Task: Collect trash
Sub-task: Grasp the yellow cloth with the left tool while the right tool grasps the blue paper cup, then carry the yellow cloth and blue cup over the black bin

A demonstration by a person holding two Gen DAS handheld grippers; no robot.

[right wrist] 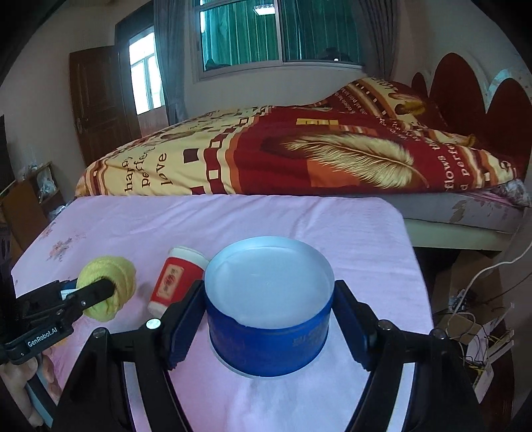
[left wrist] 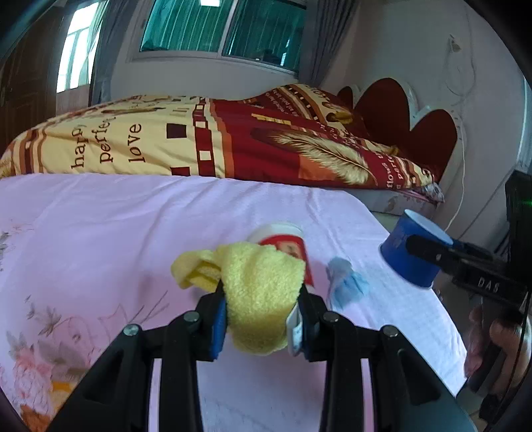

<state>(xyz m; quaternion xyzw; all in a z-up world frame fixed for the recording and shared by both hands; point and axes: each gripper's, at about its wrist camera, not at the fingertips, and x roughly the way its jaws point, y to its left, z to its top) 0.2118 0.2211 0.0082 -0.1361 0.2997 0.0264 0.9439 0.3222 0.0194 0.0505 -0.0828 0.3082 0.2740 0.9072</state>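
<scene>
Where the left wrist camera looks: the left gripper (left wrist: 262, 295) has its jaws closed on a yellow cloth (left wrist: 256, 292), held above the pink sheet (left wrist: 133, 232) that covers the table.
Behind the cloth: a red-and-white cup (left wrist: 286, 242) lies on its side on the sheet, partly hidden by the cloth.
Right of the cloth: a crumpled blue scrap (left wrist: 345, 282) lies on the sheet, near the right edge.
Right gripper from here: the right gripper (left wrist: 415, 246) holds a blue cup (left wrist: 410, 252) tilted in the air past the table's right edge; a hand (left wrist: 492, 345) grips its handle below.
Background: a quilt (left wrist: 232, 143) on the bed behind the far edge, and a window (left wrist: 226, 30) above.
Right wrist view, grip: the fingers (right wrist: 186, 319) stand fairly wide and press both sides of the blue cup (right wrist: 269, 332), its open mouth facing up.
Left side there: the left gripper (right wrist: 106, 289) clamps the yellow cloth (right wrist: 109, 285) over the near left corner, with a hand (right wrist: 20, 375) below it.
Between them: the red-and-white cup (right wrist: 176, 282) lies on the pink sheet (right wrist: 232, 219).
Only seen here: a wooden door (right wrist: 96, 99) and tangled cables (right wrist: 472, 319) beyond the right edge; the blue scrap is hidden.
</scene>
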